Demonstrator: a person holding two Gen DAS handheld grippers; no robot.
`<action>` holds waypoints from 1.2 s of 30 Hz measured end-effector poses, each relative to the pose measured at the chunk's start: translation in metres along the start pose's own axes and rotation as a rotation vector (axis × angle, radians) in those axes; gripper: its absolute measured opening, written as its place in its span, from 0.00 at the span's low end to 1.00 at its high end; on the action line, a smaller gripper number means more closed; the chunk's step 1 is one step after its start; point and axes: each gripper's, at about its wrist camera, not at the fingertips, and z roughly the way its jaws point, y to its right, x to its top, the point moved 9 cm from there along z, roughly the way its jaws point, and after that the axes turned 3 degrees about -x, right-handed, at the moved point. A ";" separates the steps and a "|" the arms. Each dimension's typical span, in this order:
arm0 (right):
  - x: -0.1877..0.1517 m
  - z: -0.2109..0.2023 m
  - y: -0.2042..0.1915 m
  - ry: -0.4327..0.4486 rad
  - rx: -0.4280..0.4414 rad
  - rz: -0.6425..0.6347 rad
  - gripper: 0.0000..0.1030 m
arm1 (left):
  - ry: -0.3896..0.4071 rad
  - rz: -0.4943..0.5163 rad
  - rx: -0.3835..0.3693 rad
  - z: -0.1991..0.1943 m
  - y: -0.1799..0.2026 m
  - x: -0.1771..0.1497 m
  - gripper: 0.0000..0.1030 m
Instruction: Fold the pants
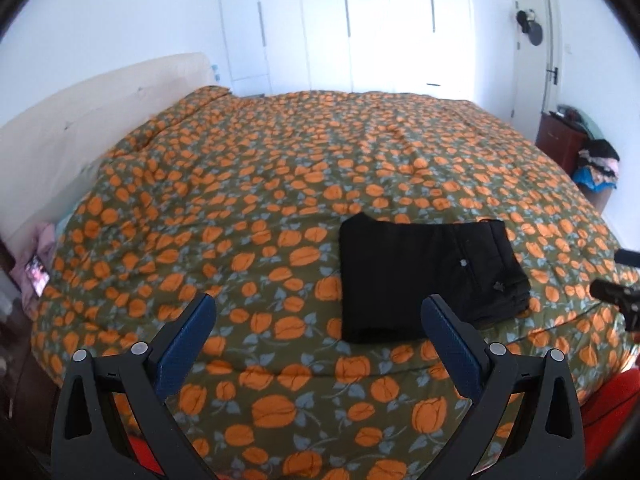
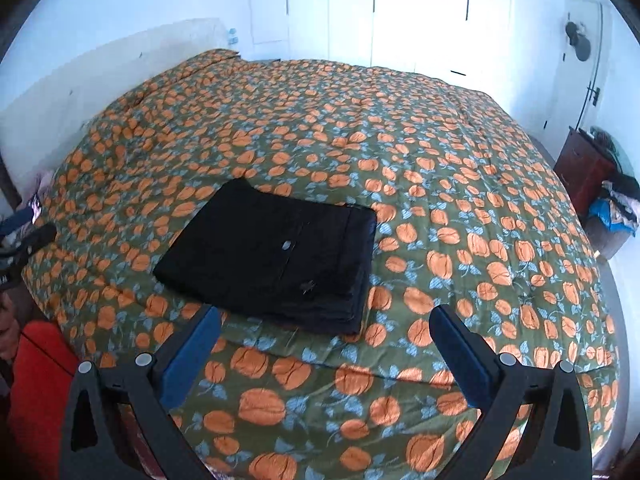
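Black pants point(image 1: 420, 276) lie folded into a flat rectangle on the bed, near its front edge; they also show in the right wrist view point(image 2: 272, 256). A small button shows on the top layer. My left gripper point(image 1: 318, 306) is open and empty, held above the quilt in front and to the left of the pants. My right gripper point(image 2: 326, 318) is open and empty, above the quilt just in front of the pants' near edge. The right gripper also shows at the right edge of the left wrist view point(image 1: 616, 292).
The bed is covered by a green quilt with orange flowers point(image 1: 280, 160). A beige headboard point(image 1: 80, 120) stands at the left. White wardrobes point(image 1: 344, 20) fill the far wall. A dark red cabinet point(image 1: 560, 140) and a clothes pile point(image 1: 596, 168) stand at the right.
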 end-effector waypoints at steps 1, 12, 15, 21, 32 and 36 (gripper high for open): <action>-0.004 0.000 -0.003 -0.009 0.007 0.007 1.00 | -0.010 0.001 0.016 -0.002 0.000 -0.004 0.99; -0.056 -0.028 -0.032 -0.093 0.084 -0.022 1.00 | -0.172 0.059 0.010 -0.007 -0.001 -0.054 0.99; -0.069 -0.034 -0.034 -0.123 0.096 -0.018 1.00 | -0.190 0.094 -0.006 -0.012 0.000 -0.063 0.99; -0.079 -0.054 -0.047 -0.091 0.101 -0.071 1.00 | -0.208 0.124 -0.053 -0.030 0.011 -0.076 1.00; -0.081 -0.066 -0.058 -0.097 0.119 -0.044 1.00 | -0.238 0.072 -0.093 -0.036 0.024 -0.079 1.00; -0.086 -0.072 -0.051 -0.127 0.094 -0.025 1.00 | -0.224 0.097 -0.073 -0.039 0.030 -0.077 0.99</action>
